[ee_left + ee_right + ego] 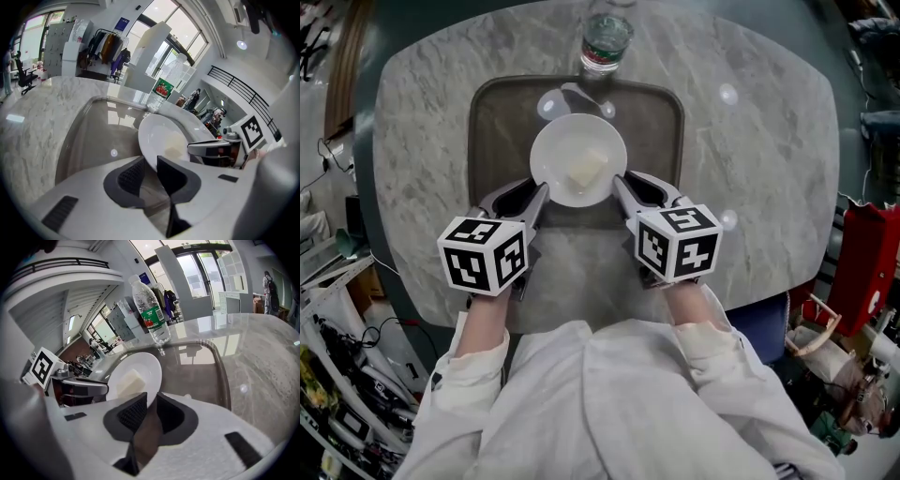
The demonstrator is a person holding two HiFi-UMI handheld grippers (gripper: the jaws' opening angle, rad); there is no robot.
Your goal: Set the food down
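a white plate (555,148) was held over the brown tray (502,122) on the marbled desk (422,112), and a pale block of food (587,170) was seen lying on it, a little right of its middle. the plate's near left rim was pinched by the left claw (537,195), whose jaws were closed on the edge in the left gripper view. the near right rim was clamped in the same way by the right claw (622,187), as shown in the right gripper view. whether the plate was touching the tray could not be told. a clear water bottle (606,42) with a green and red label was stood upright at the tray's far edge, just beyond the plate.
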